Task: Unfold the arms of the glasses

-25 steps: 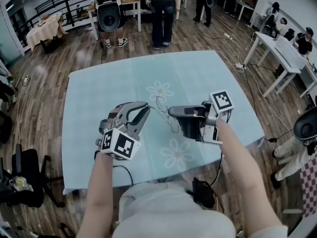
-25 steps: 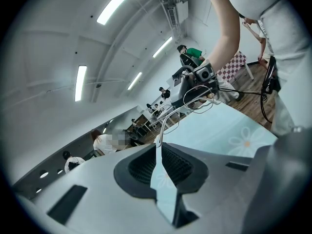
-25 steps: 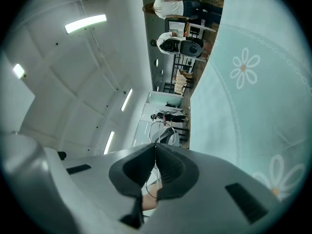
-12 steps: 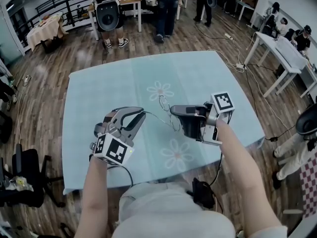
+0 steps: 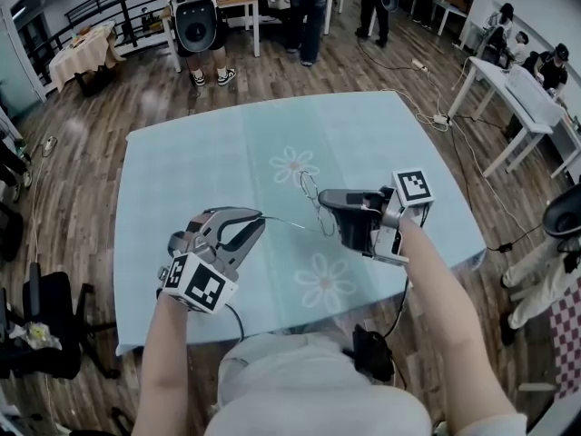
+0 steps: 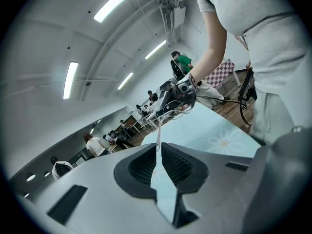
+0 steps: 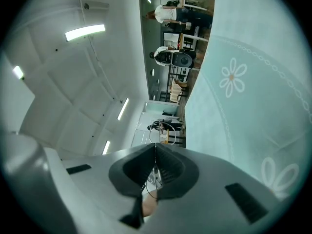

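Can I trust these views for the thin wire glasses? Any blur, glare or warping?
Head view: sharp, evenly lit, edges fisheye-bent; glasses faint against pale tablecloth. Left gripper view: glasses crisp, rim vignetted black. Right gripper view: strongly warped, glasses small against background clutter.

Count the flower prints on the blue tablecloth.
2. One flower print sits mid-cloth, just beyond the glasses. The other flower print lies nearer the person, below the right gripper. More may be hidden.
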{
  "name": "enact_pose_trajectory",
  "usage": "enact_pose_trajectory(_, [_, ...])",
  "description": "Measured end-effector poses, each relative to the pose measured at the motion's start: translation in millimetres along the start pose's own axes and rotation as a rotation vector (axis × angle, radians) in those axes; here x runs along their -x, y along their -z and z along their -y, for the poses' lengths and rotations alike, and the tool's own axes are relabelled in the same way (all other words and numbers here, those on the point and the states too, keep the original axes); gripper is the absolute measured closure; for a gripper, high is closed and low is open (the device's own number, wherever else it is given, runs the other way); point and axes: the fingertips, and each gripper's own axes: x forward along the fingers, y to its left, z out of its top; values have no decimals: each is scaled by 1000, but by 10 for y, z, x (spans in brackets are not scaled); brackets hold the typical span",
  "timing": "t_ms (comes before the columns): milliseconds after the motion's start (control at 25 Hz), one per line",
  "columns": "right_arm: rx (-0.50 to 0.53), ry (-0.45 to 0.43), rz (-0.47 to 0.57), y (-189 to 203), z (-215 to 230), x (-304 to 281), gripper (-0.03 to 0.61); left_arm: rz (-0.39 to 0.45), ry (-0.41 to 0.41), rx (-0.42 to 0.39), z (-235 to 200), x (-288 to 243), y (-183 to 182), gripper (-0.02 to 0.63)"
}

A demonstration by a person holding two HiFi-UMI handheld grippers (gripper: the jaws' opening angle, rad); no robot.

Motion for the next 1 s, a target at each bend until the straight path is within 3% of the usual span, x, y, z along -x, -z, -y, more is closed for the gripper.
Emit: enact_pose_trajectory(1000, [22, 43, 132, -201, 87, 113, 568, 112, 137, 17, 418, 234, -394, 572])
